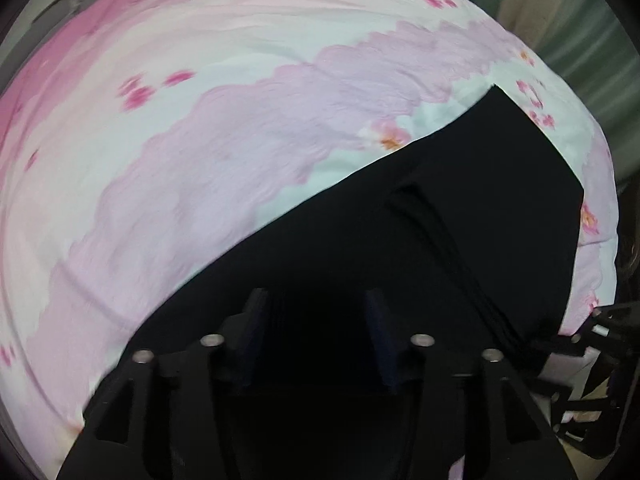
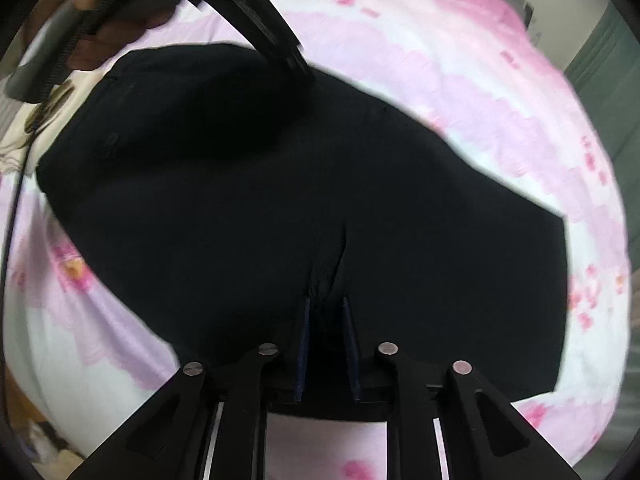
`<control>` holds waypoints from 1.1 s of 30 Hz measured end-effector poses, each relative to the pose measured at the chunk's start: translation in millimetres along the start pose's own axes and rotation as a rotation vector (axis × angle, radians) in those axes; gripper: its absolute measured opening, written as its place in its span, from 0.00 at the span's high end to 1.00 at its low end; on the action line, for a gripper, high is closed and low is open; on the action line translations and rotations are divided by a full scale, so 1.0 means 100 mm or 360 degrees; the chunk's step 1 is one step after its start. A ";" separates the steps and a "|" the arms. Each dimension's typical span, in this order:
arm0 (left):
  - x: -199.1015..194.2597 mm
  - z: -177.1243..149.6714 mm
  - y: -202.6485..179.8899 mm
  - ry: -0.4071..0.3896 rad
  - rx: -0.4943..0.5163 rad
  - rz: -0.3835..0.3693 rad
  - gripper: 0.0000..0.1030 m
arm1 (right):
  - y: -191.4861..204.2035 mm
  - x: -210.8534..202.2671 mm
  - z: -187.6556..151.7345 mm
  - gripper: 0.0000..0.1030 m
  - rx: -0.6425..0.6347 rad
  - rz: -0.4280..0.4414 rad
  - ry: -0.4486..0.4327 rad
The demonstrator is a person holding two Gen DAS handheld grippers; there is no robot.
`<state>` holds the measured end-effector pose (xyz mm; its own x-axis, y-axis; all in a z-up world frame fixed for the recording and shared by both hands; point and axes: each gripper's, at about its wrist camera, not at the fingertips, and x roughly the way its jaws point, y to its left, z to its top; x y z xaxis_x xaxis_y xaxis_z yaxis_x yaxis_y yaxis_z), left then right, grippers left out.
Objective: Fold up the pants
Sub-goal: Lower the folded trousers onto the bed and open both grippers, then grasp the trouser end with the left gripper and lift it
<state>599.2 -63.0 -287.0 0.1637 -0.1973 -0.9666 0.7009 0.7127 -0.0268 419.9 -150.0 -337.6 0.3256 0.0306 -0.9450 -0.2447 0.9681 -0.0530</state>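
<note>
Black pants (image 2: 280, 200) lie spread on a pink floral bedsheet (image 2: 460, 80). My right gripper (image 2: 326, 304) is shut on a pinched fold of the pants at their near edge, with wrinkles running up from the fingers. In the left wrist view the pants (image 1: 460, 220) reach to the upper right, with a raised fold (image 1: 440, 240) across them. My left gripper (image 1: 316, 300) sits over the black cloth with its fingers apart and cloth between them. The left gripper also shows in the right wrist view (image 2: 296, 64), at the pants' far edge.
The sheet (image 1: 200, 160) covers the bed on all sides of the pants. A green wall or curtain (image 1: 580, 40) stands beyond the bed's far edge. A cable (image 2: 16, 200) hangs at the left in the right wrist view.
</note>
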 end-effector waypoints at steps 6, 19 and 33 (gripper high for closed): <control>-0.48 -0.44 0.02 -0.0066 -0.0158 0.0083 0.44 | 0.08 -0.18 -0.07 0.65 0.0067 0.0222 0.0023; -1.66 -1.21 -0.66 -0.0247 -0.0621 0.0177 0.28 | -0.29 -1.46 -0.10 0.32 0.0149 0.0126 -0.0251; -2.11 -2.40 -0.81 -0.0385 -0.1310 0.0274 0.15 | 0.05 -1.91 -0.11 0.26 -0.0092 0.0267 -0.0420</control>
<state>341.7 82.3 -142.2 0.4296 -0.1133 -0.8959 -0.0557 0.9869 -0.1516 346.2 -153.9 -161.1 0.4999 0.2594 -0.8263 -0.3639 0.9287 0.0714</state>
